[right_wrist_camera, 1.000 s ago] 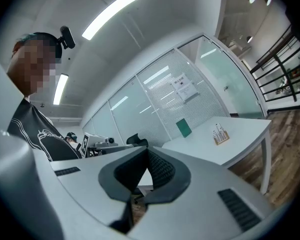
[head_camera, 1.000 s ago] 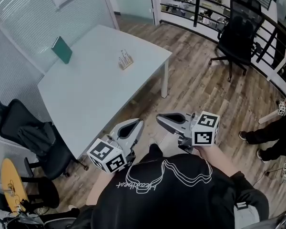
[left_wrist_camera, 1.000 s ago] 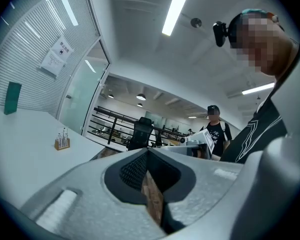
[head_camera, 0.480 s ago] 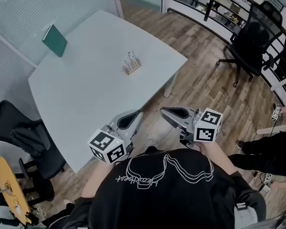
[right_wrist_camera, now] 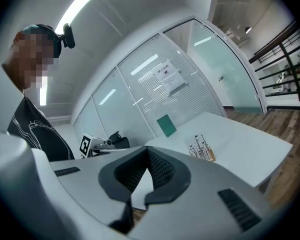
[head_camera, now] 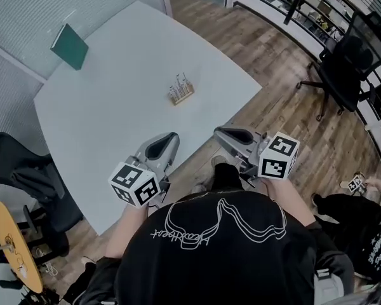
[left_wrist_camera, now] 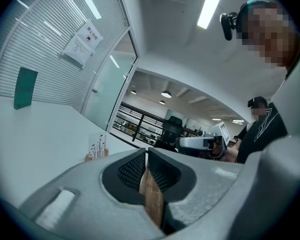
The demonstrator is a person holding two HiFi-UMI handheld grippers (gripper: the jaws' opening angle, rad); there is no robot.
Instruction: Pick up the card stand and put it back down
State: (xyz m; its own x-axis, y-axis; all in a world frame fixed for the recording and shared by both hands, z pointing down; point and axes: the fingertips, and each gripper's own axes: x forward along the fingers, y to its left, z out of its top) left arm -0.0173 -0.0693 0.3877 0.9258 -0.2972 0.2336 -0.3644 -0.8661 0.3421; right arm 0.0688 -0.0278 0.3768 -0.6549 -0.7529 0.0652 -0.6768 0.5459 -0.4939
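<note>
**Stand at 12 o'clock of the left gripper, both grippers shut and empty**

- Card stand (head_camera: pixel 181 89): upright on the white counter (head_camera: pixel 108 113), near mid-counter and a little toward the near right edge. Wooden base with thin clear cards standing in it. Nothing touches it
- Base long axis, head view: looks to run roughly 8 to 2 o'clock, though it is small in frame, so a loose reading
- Left gripper (head_camera: pixel 171 136): over the counter, just inside the near edge. Jaws pressed together with nothing between them; only floor shows through the slit below the pads. Nose points about 1 o'clock, so the stand lies at 12 o'clock, slightly left of its line. In its own view the stand sits at 9 o'clock of the jaw tips, well apart
- Right gripper (head_camera: pixel 218 131): just off the counter edge, over the wood floor. Jaws likewise closed on nothing. Nose points about 10 o'clock, across the left gripper's front; the stand is at about 11 o'clock from its tips and shows at 3 o'clock in its own view
- Judgement: the left gripper is the nearer by a little and already over the counter, so it looks better placed for the pick. Either one must open first, then straddle the base across its short side
- Green book (head_camera: pixel 68 46) stands at the far left corner, well clear of any approach
</note>
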